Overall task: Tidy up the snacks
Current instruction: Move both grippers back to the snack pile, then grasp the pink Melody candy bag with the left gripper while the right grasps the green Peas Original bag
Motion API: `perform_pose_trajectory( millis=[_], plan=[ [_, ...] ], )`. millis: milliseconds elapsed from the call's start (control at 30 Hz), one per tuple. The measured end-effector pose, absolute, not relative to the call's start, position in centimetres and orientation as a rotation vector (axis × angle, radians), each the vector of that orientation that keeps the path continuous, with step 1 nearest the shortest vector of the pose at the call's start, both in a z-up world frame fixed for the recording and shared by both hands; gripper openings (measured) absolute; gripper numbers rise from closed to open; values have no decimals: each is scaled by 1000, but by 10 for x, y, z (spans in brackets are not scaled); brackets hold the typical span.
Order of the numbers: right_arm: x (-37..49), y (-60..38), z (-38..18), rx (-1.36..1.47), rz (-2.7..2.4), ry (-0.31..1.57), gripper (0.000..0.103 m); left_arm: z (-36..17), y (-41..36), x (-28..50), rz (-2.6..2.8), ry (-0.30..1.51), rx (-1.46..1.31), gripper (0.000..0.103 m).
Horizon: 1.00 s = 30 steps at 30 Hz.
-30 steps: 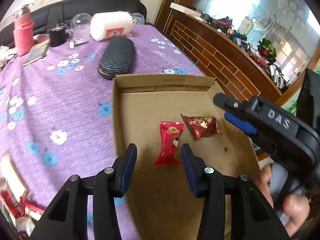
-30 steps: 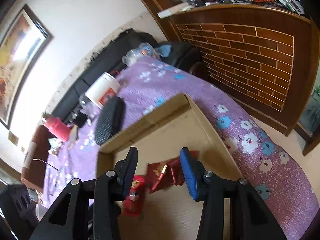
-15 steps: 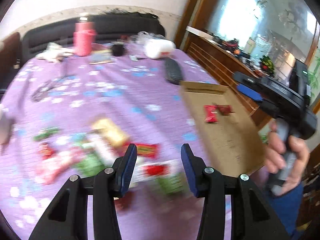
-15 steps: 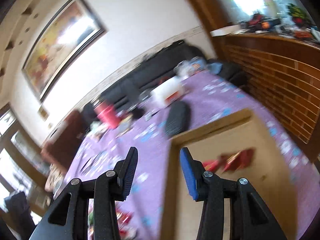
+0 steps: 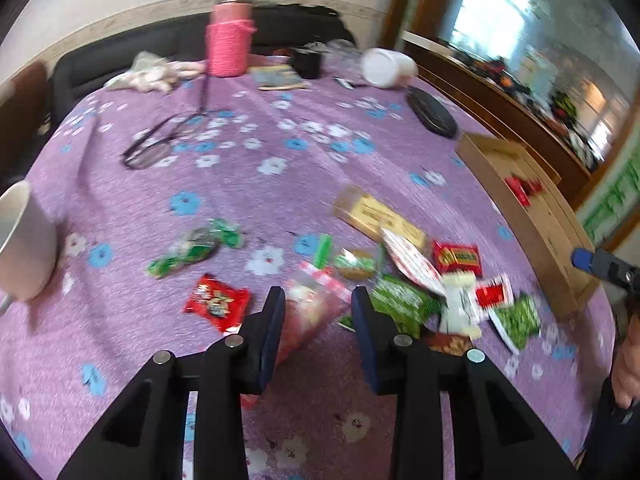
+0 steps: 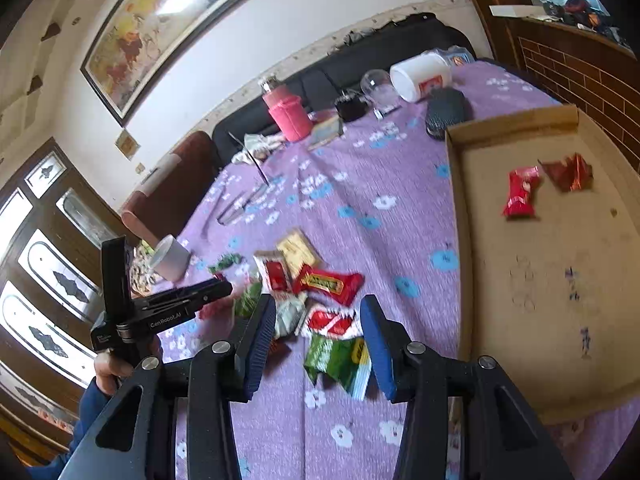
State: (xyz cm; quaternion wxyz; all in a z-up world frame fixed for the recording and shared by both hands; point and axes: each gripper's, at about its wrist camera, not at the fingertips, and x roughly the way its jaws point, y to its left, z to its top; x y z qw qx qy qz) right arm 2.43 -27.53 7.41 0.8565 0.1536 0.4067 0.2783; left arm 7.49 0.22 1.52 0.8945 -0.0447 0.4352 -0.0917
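A pile of snack packets (image 5: 404,280) lies on the purple flowered cloth; it also shows in the right wrist view (image 6: 316,300). My left gripper (image 5: 318,312) is open and empty over a pink-and-white packet (image 5: 312,304). My right gripper (image 6: 318,328) is open and empty above a red-and-white packet (image 6: 330,322) and a green packet (image 6: 338,360). The cardboard tray (image 6: 532,312) holds a red packet (image 6: 520,196) and a dark red packet (image 6: 568,172). The tray also shows at the right of the left wrist view (image 5: 532,216).
A white mug (image 5: 24,244) stands at the table's left. A pink bottle (image 5: 229,36), a white jar (image 5: 386,67), a black case (image 5: 432,114) and glasses (image 5: 160,140) lie at the far side. A brick-patterned wooden counter (image 6: 580,64) runs along the right.
Both grippers have swung away from the tray, left and back, to the snack pile. Both stay open and empty. The two packets remain in the tray.
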Motion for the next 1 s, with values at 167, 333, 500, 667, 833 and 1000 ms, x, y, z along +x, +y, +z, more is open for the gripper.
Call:
perform_pose_trajectory(
  millis=[167, 333, 500, 667, 833, 1000],
  plan=[
    [27, -265, 60, 314, 591, 918, 47, 13, -10, 63, -243, 878, 6, 33],
    [34, -245, 46, 261, 567, 967, 47, 13, -11, 61, -234, 867, 26, 48],
    [41, -233, 44, 170, 499, 936, 50, 6, -9, 66, -206, 870, 32, 56],
    [37, -228, 32, 139, 510, 1007, 50, 5, -10, 65, -214, 894, 42, 26],
    [10, -218, 35, 111, 712, 1070, 50, 4, -7, 66, -216, 908, 28, 25],
    [-1, -212, 46, -57, 684, 985, 51, -1, -6, 70, -190, 927, 20, 39]
  ],
)
